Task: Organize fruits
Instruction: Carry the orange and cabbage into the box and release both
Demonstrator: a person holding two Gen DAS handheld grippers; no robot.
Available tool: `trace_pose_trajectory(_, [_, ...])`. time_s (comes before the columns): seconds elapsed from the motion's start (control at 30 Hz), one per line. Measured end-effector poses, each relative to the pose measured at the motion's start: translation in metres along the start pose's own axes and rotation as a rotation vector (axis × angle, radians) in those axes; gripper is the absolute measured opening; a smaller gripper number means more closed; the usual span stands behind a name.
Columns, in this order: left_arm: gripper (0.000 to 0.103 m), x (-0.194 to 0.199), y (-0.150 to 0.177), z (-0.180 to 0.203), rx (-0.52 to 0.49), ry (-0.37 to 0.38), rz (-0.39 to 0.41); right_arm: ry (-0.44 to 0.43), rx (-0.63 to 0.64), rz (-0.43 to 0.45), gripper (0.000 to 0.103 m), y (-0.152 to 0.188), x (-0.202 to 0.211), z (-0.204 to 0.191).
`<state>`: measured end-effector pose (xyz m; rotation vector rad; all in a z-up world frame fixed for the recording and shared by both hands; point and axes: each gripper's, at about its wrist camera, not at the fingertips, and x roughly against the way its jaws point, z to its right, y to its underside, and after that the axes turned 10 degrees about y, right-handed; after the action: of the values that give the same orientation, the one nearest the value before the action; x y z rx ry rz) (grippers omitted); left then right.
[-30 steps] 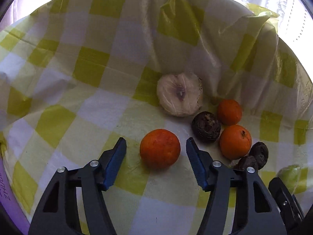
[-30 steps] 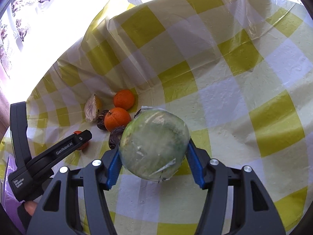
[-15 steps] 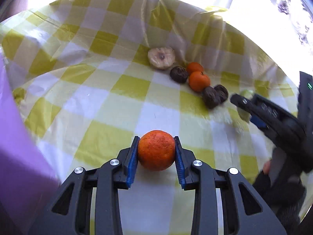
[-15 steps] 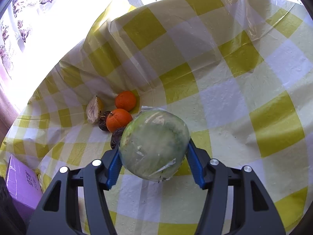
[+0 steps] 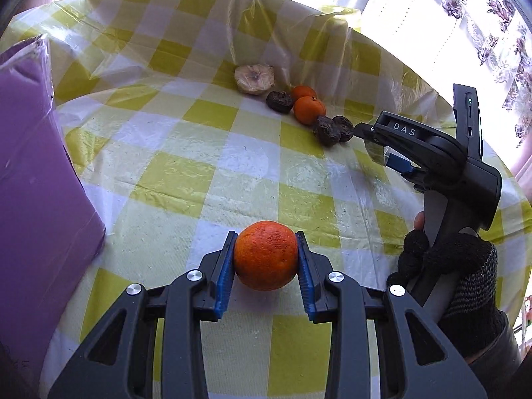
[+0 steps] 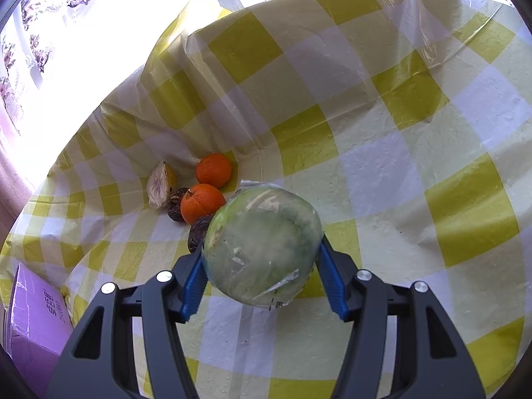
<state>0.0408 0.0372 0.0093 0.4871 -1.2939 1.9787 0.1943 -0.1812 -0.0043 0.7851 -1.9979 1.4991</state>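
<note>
My left gripper (image 5: 266, 271) is shut on an orange (image 5: 266, 255) and holds it above the yellow checked tablecloth (image 5: 206, 179), well back from the fruit row. My right gripper (image 6: 262, 279) is shut on a plastic-wrapped green melon (image 6: 262, 246). It shows from the side in the left wrist view (image 5: 392, 148). At the cloth's far fold lie a pale cut fruit (image 5: 254, 78), two small oranges (image 5: 309, 109) (image 6: 213, 170) and several dark wrinkled fruits (image 5: 327, 130).
A purple box (image 5: 36, 179) stands at the left of the table; it also shows in the right wrist view (image 6: 33, 329). A bright window with flowered curtains (image 5: 482, 10) lies behind the table. A gloved hand (image 5: 459, 266) holds the right gripper.
My left gripper closed on the orange, then lifted and pulled back from the fruit row toward the purple box. My right gripper has held the melon still.
</note>
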Motion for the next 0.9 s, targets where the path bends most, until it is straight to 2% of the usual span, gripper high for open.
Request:
trace_pose_trajectory(0.33, [0.032, -0.002, 0.0, 0.001, 0.0, 0.003, -0.011, 0.038, -0.016, -0.002, 0.06, 0.016, 0.012, 0.001])
trace_pose_trajectory(0.57, [0.032, 0.0, 0.004, 0.004, -0.016, -0.013, -0.016, 0.066, -0.048, -0.017, 0.06, 0.063, 0.053, 0.005])
trace_pose_trajectory(0.73, [0.032, 0.017, 0.022, 0.007, -0.028, -0.015, -0.018, 0.076, -0.098, -0.055, 0.06, 0.101, 0.086, 0.015])
trace_pose_trajectory(0.9, [0.032, 0.045, 0.05, 0.01, -0.04, -0.004, -0.01, 0.106, -0.028, -0.046, 0.06, 0.141, 0.124, 0.008])
